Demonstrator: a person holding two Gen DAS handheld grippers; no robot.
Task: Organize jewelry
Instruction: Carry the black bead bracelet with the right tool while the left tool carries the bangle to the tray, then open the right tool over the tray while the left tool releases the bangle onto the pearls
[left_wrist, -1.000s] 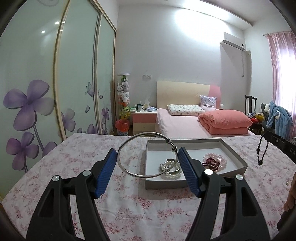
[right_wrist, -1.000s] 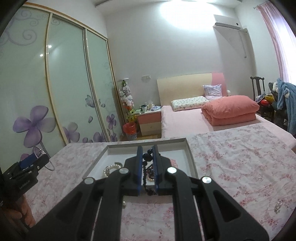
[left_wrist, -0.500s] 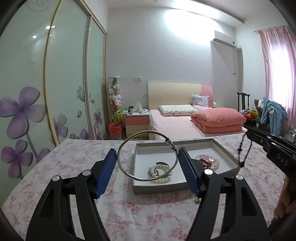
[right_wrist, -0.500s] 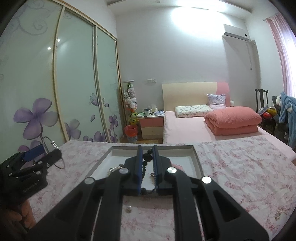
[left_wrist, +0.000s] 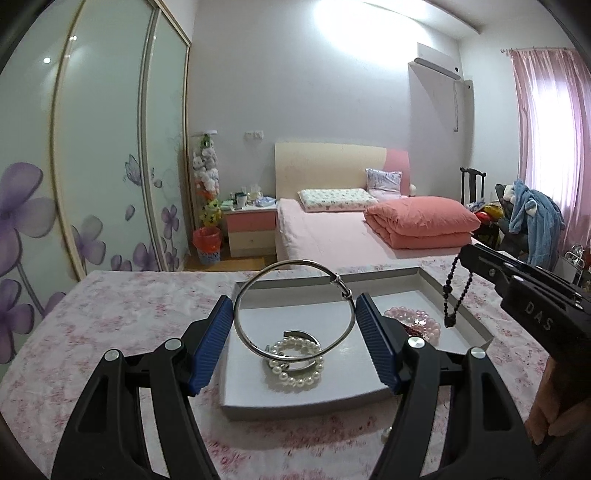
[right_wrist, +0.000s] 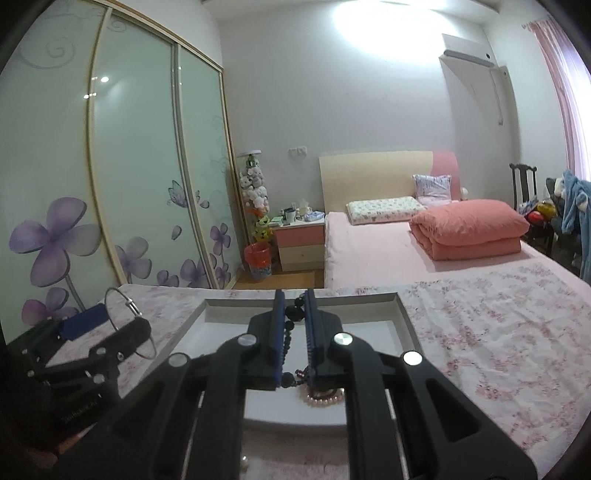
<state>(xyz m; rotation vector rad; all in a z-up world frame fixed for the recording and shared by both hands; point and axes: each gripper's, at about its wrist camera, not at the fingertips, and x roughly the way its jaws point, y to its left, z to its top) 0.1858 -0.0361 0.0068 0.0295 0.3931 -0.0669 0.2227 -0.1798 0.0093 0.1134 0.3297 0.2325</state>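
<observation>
A bedroom lay behind the desk (left_wrist: 122, 314), which wore a pink floral cloth. The task looked partly done: a white pearl bracelet (left_wrist: 295, 363) and a pink bead bracelet (left_wrist: 413, 319) already lay in the shallow grey tray (left_wrist: 295, 402), just ahead of the left jaws. Two pieces were left. The left gripper (left_wrist: 294, 325) clamped a thin silver wire bangle (left_wrist: 240, 325), upright, over the tray. The right gripper (right_wrist: 294, 325) pinched a dangling string of black beads (left_wrist: 448, 295) above the tray's right side.
</observation>
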